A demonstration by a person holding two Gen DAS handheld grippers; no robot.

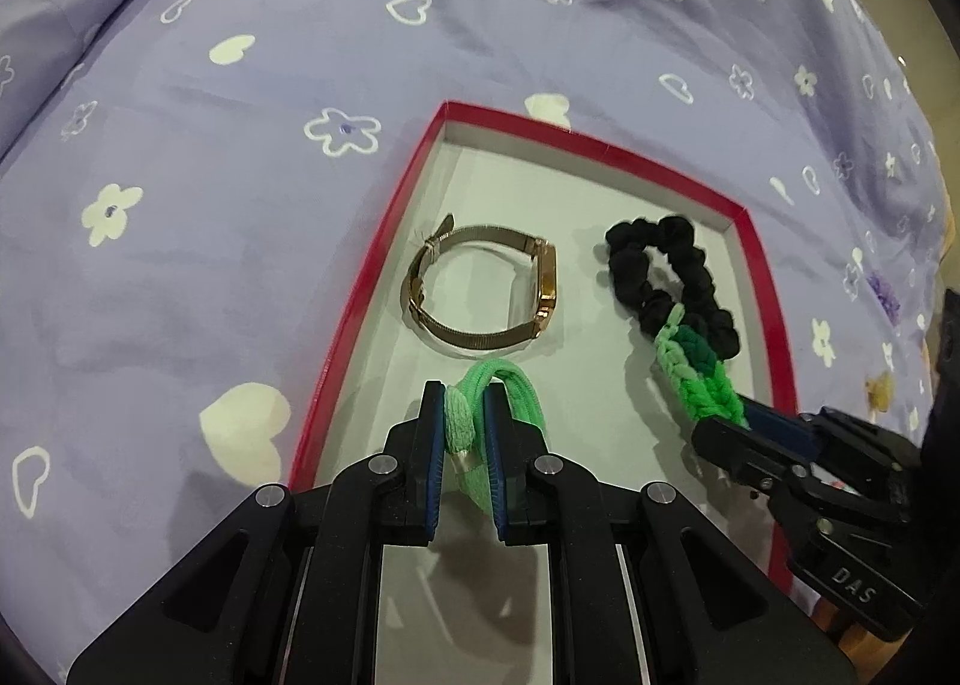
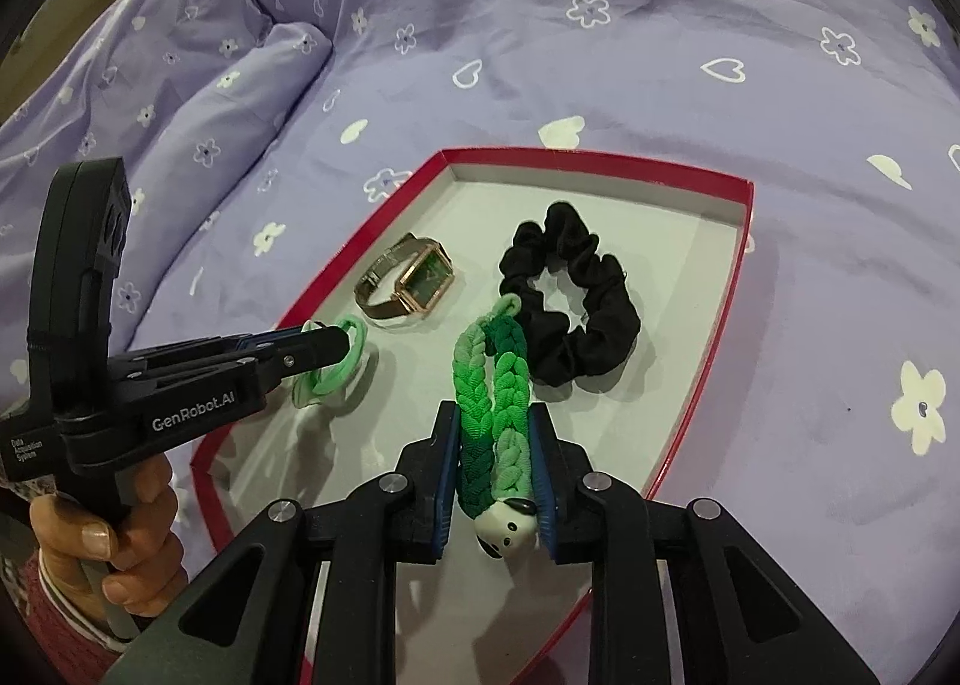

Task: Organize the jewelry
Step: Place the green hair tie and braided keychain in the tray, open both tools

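a lilac bedspread (image 2: 600, 85) printed with white flowers and hearts carries everything; it gives a soft, slightly uneven base, so the shallow red-rimmed box lid (image 2: 708, 379) with its pale floor serves as the flat tray where the pieces are gathered. already lying in it, well apart from each other, are a black scrunchie (image 2: 606, 319) toward the far right and a rose-gold wristwatch (image 2: 414, 280) with a green square face and mesh strap toward the far left, spaced so each stays separate.

the right gripper (image 2: 492, 472) is pinched on a braided green hair tie (image 2: 495, 385) with a white panda-like charm at its near end; the braid points forward over the tray floor, its tip just beside the scrunchie, probably about to be laid down next to it.

the left gripper (image 1: 465, 445) is pressed onto a light green hair band (image 1: 498, 385), held low over the tray's near left, just short of the watch; a free spot seems to be the aim.

readable writing: "genrobot.ai" and "data acquisition system" on the left gripper's body, "das" on the right one.
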